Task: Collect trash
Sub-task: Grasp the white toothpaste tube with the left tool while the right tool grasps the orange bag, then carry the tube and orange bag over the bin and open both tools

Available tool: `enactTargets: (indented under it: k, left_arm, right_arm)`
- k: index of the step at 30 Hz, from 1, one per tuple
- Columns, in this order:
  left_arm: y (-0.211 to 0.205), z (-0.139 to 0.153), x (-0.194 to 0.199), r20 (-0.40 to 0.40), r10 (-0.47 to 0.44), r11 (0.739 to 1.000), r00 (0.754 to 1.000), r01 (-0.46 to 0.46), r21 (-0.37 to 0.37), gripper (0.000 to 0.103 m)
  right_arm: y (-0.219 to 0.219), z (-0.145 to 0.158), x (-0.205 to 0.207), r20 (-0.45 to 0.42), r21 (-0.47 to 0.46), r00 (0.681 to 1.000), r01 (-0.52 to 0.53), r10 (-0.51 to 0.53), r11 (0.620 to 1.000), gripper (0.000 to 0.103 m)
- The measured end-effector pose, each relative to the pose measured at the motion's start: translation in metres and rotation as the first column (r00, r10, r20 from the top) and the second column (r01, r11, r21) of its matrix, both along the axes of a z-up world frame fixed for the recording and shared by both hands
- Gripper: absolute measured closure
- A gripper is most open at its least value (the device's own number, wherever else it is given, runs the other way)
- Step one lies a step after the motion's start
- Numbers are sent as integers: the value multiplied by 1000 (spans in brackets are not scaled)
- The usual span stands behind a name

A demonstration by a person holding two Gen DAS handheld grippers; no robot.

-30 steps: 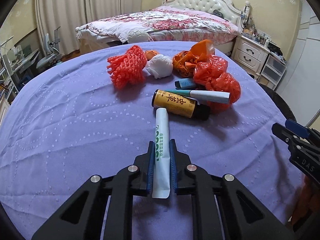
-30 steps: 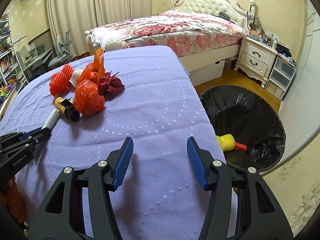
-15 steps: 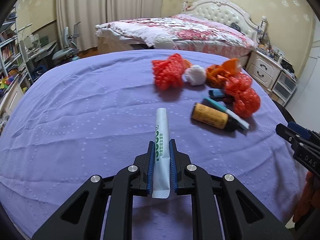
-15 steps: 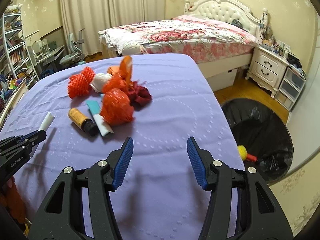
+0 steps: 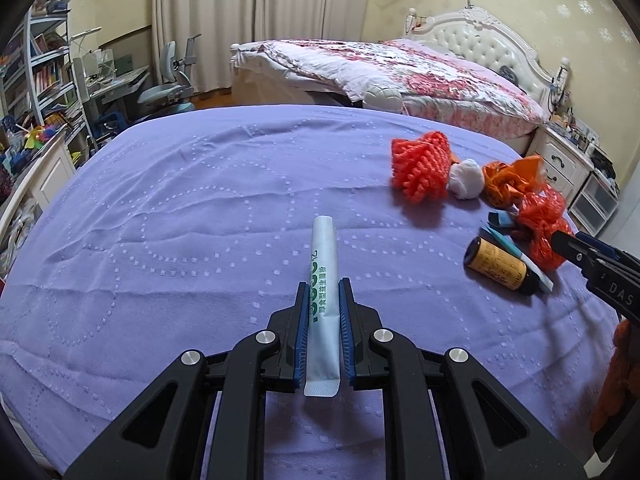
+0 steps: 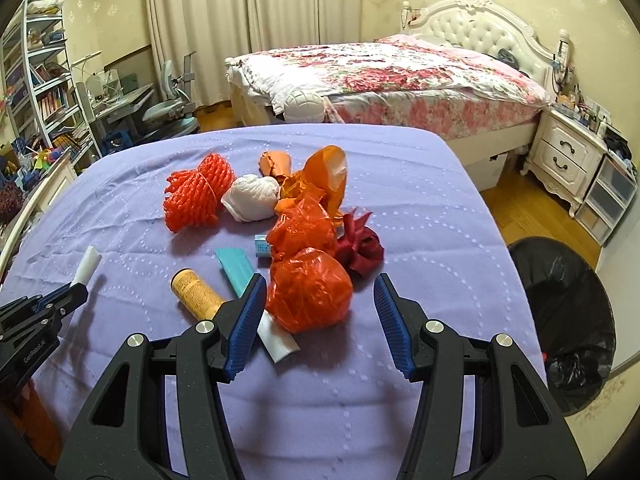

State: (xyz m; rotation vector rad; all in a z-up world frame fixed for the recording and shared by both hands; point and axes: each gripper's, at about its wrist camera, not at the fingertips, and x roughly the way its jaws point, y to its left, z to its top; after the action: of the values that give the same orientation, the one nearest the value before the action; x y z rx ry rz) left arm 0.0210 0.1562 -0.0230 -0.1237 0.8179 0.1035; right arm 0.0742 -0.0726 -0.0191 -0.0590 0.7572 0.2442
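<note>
My left gripper (image 5: 324,292) is shut on a white paper sachet (image 5: 323,264) with green print, held above the purple cloth. In the right wrist view that sachet (image 6: 86,266) pokes out of the left gripper (image 6: 76,286) at the left edge. My right gripper (image 6: 320,284) is open, its fingers on either side of the near end of a crumpled red plastic bag (image 6: 308,292), not pressing it. Around the bag lie a yellow bottle (image 6: 196,288), a teal tube (image 6: 240,270), a red foam net (image 6: 198,194), a white wad (image 6: 250,198), an orange bag (image 6: 324,176) and a dark red wrapper (image 6: 360,246).
The trash lies on a table under a purple cloth (image 6: 360,392). A bin lined with a black bag (image 6: 568,320) stands on the floor to the right of the table. Behind are a bed (image 6: 400,72), a nightstand (image 6: 568,160) and a desk with shelves (image 6: 48,92).
Both grippers swung left across the table. The left one carried the sachet away from the pile. The right one left the bin side and now frames the red bag.
</note>
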Motion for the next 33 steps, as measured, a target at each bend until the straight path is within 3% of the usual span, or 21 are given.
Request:
enactTargets:
  k: [3,6,11,23,33]
  left_arm:
    - [2,-1,2,0,2,1000,1000,-2,-9,87]
    - [3,-2,2,0,1,1000,1000,-1,-16,88]
    - [-1,-2,0,3,-9,1000,1000,9,-20,88]
    - [-37,14,-6,50,-73,997,996,74,-24,88]
    - [-109,33,-3,107,-213,976,971,216,-14,87]
  right_arm:
    - [5,-5,7,-21,-8,1000,-6,6,1000,49]
    - [8,-9,8,-35,-13,999,-11,10,1000,61]
    - [8,-8,2,-25,-9,999,-19,19,1000,68]
    - [-27,16,-24,41,25,999,31,-32,999,69]
    - [-103,27,-38,86,28,975,202,-204,979,69]
